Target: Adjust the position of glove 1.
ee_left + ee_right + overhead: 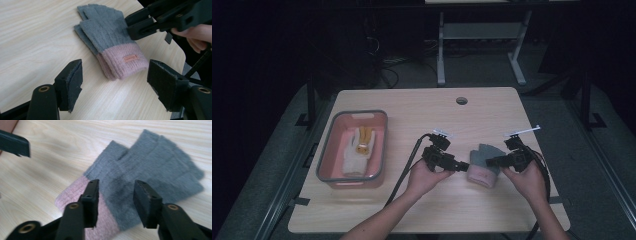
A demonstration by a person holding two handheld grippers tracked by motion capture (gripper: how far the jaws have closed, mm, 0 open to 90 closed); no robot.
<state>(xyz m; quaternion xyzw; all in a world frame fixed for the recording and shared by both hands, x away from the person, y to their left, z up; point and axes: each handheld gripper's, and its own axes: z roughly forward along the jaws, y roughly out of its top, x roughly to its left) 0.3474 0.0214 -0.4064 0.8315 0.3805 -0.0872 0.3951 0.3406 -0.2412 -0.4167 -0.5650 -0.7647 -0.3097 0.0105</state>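
Observation:
A pair of knit gloves [483, 164], grey with pink cuffs, lies stacked flat on the wooden table [422, 107] between my two grippers. My left gripper [464, 167] is at the pink cuff end. In the left gripper view the left gripper [116, 75] stands open with the cuff [125, 62] lying between and beyond its pads. My right gripper [488, 161] comes in from the right over the grey part. In the right gripper view the right gripper [116, 192] is open just above the gloves [155, 165], with its pads apart and not pressing on the fabric.
A pink basket with a grey rim [326, 150] stands at the table's left and holds a white and yellow glove [359, 147]. A round cable hole [461, 100] sits near the far edge. The front edge of the table is close to the person's forearms.

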